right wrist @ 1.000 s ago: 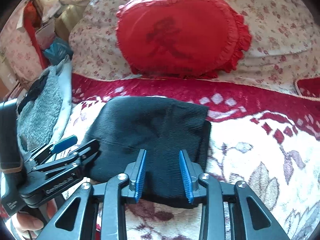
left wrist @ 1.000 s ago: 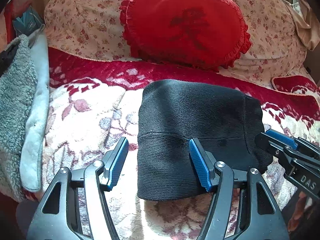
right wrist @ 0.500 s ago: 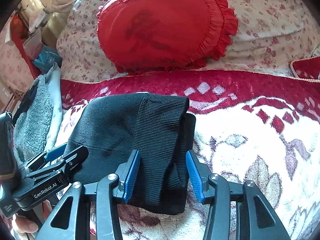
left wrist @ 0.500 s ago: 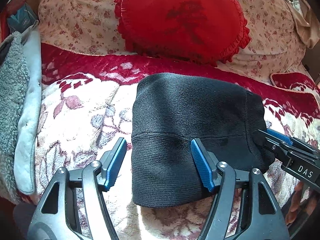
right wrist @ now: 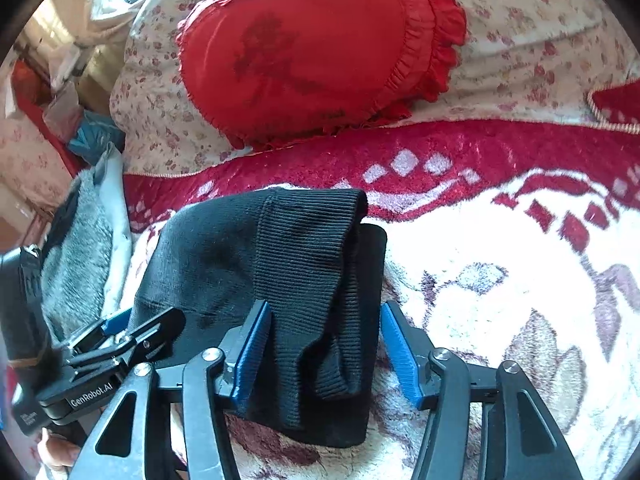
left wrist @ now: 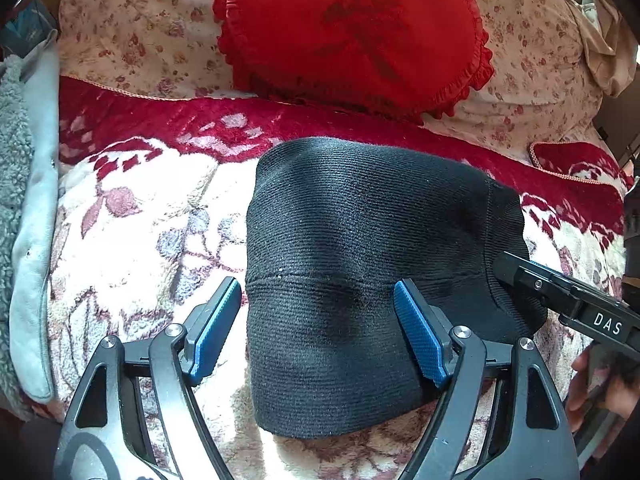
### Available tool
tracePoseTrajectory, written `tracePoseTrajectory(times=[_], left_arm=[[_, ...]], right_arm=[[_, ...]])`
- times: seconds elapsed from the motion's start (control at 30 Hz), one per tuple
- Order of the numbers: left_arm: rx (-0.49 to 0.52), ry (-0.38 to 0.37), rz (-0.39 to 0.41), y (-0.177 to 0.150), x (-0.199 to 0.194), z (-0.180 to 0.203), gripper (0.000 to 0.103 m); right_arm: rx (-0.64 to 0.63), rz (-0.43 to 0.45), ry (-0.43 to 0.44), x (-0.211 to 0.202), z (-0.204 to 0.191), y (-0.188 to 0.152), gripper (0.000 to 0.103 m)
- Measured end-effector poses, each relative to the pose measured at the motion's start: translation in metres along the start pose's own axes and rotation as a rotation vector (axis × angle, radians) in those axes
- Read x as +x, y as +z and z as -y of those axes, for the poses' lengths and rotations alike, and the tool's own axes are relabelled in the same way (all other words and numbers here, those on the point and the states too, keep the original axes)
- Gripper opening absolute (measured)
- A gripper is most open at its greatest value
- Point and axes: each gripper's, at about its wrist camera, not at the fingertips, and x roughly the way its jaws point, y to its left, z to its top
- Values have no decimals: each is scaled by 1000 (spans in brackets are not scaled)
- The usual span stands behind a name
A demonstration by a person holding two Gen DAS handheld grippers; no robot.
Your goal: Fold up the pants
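Black knit pants (left wrist: 360,264), one pair, folded into a compact bundle, lie on the red-and-cream floral blanket (left wrist: 140,220). We count one red heart pillow (left wrist: 352,36) behind them, leaning on one floral pillow (left wrist: 132,32), and one grey fleece item (left wrist: 16,200) at the blanket's left edge.

We hold two grippers, both tilted down toward the bundle from its near side. Left gripper (left wrist: 318,332) sits over the near left part of the pants. Its jaws have just been opening and now stand wide. The left blue pad (left wrist: 214,332) is off the cloth, just beside the bundle's left edge. The right blue pad (left wrist: 420,336) is over the fabric; we cannot tell if it touches. Nothing is clamped.

Right gripper (right wrist: 320,354) sits at the bundle's right end, where a ribbed layer (right wrist: 304,264) is folded over the top. Its jaws have also just been opening and are spread wide. The ribbed end lies between the pads; the left pad (right wrist: 250,350) is right at the cloth, the right pad (right wrist: 398,354) stands clear of it. No grip on the pants.

Each wrist view shows the other gripper at the frame edge, with part of a hand (left wrist: 600,392) on its handle.
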Motion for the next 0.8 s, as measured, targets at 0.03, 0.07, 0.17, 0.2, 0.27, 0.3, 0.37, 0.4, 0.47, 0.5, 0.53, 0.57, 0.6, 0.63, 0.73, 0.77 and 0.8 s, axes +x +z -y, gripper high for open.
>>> tracePoseTrajectory(times=[0.03, 0.07, 0.17, 0.2, 0.27, 0.3, 0.37, 0.4, 0.47, 0.5, 0.53, 0.57, 0.6, 0.63, 0.73, 0.77, 0.8], left_arm=[[0, -3, -1, 1, 1, 0, 79], [0, -5, -2, 1, 2, 0, 79], [7, -3, 1, 3, 4, 1, 81], [7, -3, 1, 3, 5, 1, 82], [3, -9, 0, 4, 6, 2, 84], [1, -11, 0, 4, 7, 2, 84], [-3, -17, -1, 5, 8, 2, 85], [-4, -17, 0, 5, 8, 2, 85], [-6, -19, 2, 5, 9, 2, 86], [-7, -19, 4, 5, 9, 3, 86], [-9, -21, 7, 5, 9, 3, 86], [-8, -22, 10, 5, 9, 3, 86], [-5, -23, 13, 4, 9, 3, 86], [0, -24, 18, 4, 8, 4, 85], [12, -39, 30, 3, 2, 6, 72], [10, -42, 33, 4, 0, 7, 67], [6, -50, 37, 6, -2, 6, 64]], right_arm=[[13, -2, 9, 2, 3, 0, 61], [25, -3, 20, 5, 5, 0, 63], [64, -5, 58, 8, 10, -1, 63], [72, -4, 65, 9, 11, -1, 63], [77, 4, 71, 10, 11, -1, 63], [80, 8, 72, 10, 10, -1, 63], [98, 10, 99, 12, 9, 0, 65], [108, 5, 108, 14, 8, 0, 66], [88, 7, 90, 18, 3, 0, 68], [74, 10, 80, 19, -1, 0, 68], [53, 20, 69, 19, -4, -1, 68], [46, 26, 67, 19, -5, -2, 66], [45, 32, 70, 18, -5, -3, 62], [45, 42, 81, 16, -5, -4, 59], [11, 76, 83, 6, -10, -5, 44], [-6, 88, 78, 2, -13, -5, 39], [-27, 105, 69, -4, -17, -4, 36]])
